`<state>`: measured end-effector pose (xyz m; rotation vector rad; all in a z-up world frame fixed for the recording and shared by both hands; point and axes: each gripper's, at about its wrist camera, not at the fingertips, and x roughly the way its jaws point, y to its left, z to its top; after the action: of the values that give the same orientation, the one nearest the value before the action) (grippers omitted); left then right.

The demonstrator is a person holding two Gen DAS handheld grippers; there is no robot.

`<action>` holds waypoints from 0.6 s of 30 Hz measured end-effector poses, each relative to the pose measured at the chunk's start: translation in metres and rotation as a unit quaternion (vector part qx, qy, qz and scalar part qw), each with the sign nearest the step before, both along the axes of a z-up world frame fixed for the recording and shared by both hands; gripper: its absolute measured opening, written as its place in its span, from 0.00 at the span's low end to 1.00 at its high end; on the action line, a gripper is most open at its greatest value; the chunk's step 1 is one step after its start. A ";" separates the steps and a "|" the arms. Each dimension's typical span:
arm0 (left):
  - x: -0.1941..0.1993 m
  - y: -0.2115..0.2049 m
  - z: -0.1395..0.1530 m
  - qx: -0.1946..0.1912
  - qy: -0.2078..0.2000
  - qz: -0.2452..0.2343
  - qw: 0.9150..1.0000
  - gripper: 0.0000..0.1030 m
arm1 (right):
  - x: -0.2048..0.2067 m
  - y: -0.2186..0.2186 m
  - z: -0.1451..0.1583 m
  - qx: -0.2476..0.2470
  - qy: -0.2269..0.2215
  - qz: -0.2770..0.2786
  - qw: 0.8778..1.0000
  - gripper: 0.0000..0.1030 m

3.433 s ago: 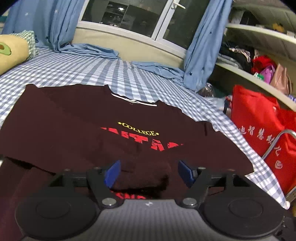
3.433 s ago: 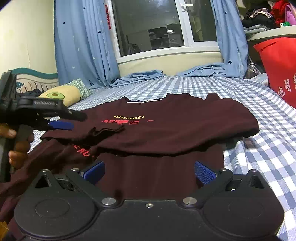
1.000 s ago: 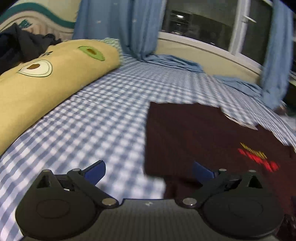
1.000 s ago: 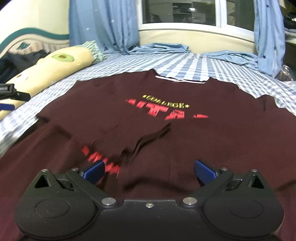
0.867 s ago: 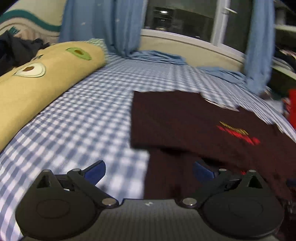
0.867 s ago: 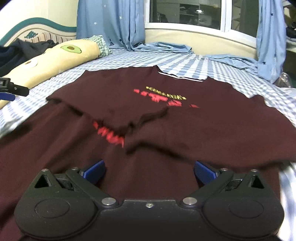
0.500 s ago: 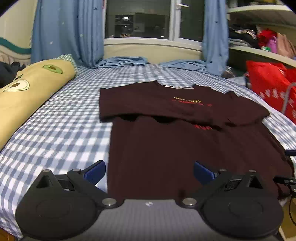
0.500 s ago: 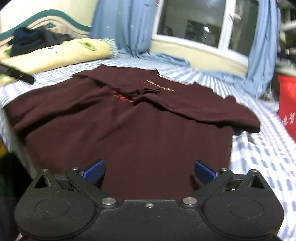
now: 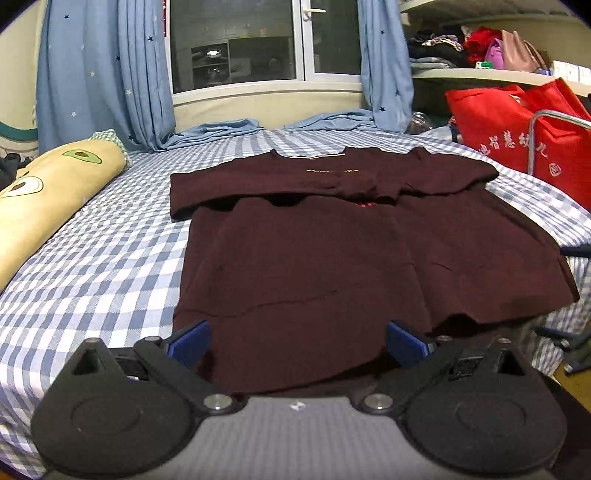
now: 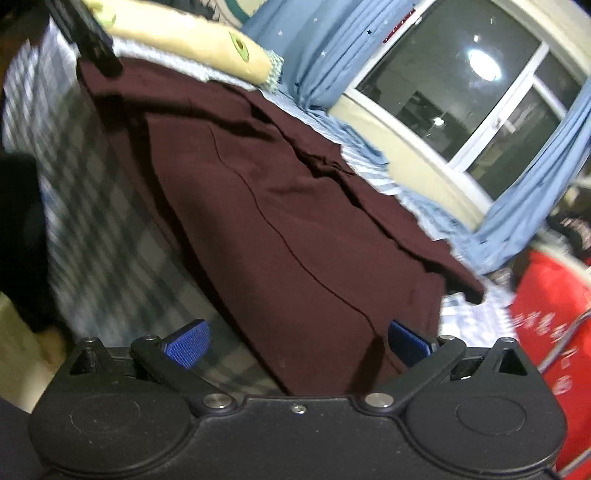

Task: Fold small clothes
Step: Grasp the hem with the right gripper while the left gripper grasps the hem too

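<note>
A dark maroon T-shirt (image 9: pixel 332 251) lies flat on the blue-and-white checked bed (image 9: pixel 103 266), sleeves folded in across the chest near the collar. My left gripper (image 9: pixel 297 341) is open and empty, just in front of the shirt's bottom hem at its left half. My right gripper (image 10: pixel 297 341) is open and empty, tilted, at the bed's front edge by the shirt's (image 10: pixel 295 221) lower right corner. The left gripper's body (image 10: pixel 88 26) shows at the top left of the right wrist view.
A yellow avocado-print pillow (image 9: pixel 48 192) lies along the bed's left side. Red bags (image 9: pixel 517 136) and a metal frame (image 9: pixel 543 125) stand at the right. Blue curtains (image 9: pixel 103 74) and a window (image 9: pixel 236 40) are behind. The bed's front edge is close.
Both grippers pulled back from the shirt's folded sleeves to the bottom hem. The right gripper dropped low at the bed edge and tilted. Both stayed open.
</note>
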<state>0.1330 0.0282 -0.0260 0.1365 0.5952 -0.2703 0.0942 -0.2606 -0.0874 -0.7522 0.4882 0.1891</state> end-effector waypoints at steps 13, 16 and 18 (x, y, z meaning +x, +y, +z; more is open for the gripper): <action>-0.022 -0.016 -0.007 0.048 -0.032 -0.049 0.997 0.99 | -0.009 -0.001 -0.018 -0.100 -0.067 0.007 0.993 0.53; -0.026 -0.024 -0.012 0.068 -0.035 -0.062 0.995 0.99 | -0.015 -0.006 -0.004 -0.070 -0.072 0.009 0.995 0.34; -0.028 -0.029 -0.015 0.076 -0.037 -0.068 0.994 0.99 | -0.019 -0.009 0.012 -0.041 -0.081 0.005 0.996 0.16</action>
<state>0.1046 -0.0007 -0.0407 0.3334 0.5326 -0.3498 0.0757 -0.2700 -0.0754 -0.8435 0.3394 0.1158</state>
